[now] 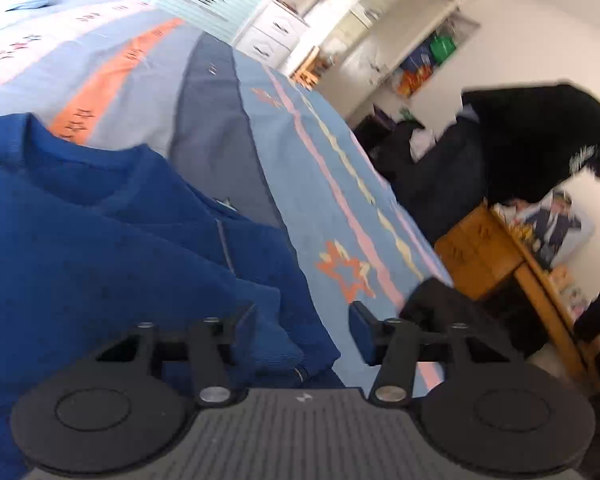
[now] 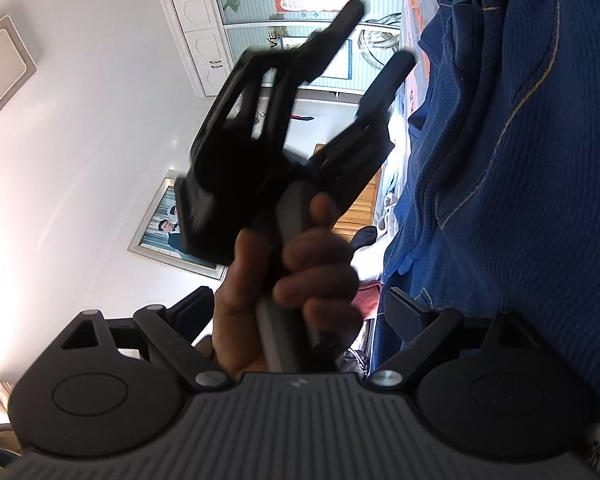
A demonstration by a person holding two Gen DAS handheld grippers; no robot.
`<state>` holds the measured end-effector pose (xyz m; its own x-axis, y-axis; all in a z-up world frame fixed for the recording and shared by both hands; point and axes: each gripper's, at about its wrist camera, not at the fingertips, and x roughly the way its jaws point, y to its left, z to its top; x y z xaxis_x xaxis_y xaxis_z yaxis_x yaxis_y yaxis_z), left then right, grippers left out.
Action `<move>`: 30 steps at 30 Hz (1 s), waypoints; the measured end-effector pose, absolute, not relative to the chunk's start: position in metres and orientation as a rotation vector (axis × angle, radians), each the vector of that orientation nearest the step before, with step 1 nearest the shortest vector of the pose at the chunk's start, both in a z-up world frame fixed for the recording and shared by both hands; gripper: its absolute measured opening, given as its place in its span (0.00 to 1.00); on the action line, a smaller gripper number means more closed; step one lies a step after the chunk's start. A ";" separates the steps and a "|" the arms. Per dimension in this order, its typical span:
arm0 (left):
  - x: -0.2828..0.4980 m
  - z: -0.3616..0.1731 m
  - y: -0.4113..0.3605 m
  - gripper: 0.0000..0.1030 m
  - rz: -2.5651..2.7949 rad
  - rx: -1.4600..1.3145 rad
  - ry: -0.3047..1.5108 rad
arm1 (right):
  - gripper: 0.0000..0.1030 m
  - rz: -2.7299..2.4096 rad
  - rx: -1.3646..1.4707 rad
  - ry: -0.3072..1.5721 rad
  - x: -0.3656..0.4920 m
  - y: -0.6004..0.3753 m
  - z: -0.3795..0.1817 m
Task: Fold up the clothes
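A blue knitted garment (image 1: 100, 240) lies rumpled on the bed at the left of the left wrist view. My left gripper (image 1: 302, 320) hovers over its near edge with its jaws open; the pads touch no cloth. In the right wrist view the same blue garment (image 2: 520, 160) fills the right side, just beyond my right gripper's right finger. The right gripper (image 2: 298, 306) stands wide open with nothing pinched. In front of it a hand (image 2: 312, 276) grips the handle of the left gripper (image 2: 380, 32), which is blurred, its two fingers apart.
The striped blue, orange and pink bedspread (image 1: 320, 168) runs to the bed's right edge. Beyond that edge are a dark pile of clothes (image 1: 520, 140), a wooden cabinet (image 1: 480, 256) and white cupboards (image 1: 276, 28). A framed picture (image 2: 172, 228) leans on the wall.
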<state>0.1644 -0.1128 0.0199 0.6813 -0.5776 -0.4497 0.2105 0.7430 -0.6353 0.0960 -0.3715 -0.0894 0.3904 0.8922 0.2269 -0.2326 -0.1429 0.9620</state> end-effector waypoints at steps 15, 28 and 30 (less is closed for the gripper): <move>0.143 0.021 -0.084 0.80 -0.351 -0.365 0.660 | 0.91 1.112 1.380 0.651 0.096 -0.362 -0.088; 0.147 0.019 -0.181 0.98 -0.402 0.526 0.473 | 0.97 1.180 1.145 0.715 0.088 -0.357 -0.059; 0.144 0.010 -0.190 0.98 -0.414 0.627 0.453 | 0.97 1.222 1.128 0.693 0.082 -0.363 -0.049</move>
<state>0.1440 -0.1902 0.0097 0.8238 -0.2297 -0.5183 0.4956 0.7356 0.4618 0.0825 -0.3633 -0.0493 0.2529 0.9561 0.1479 -0.3644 -0.0475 0.9300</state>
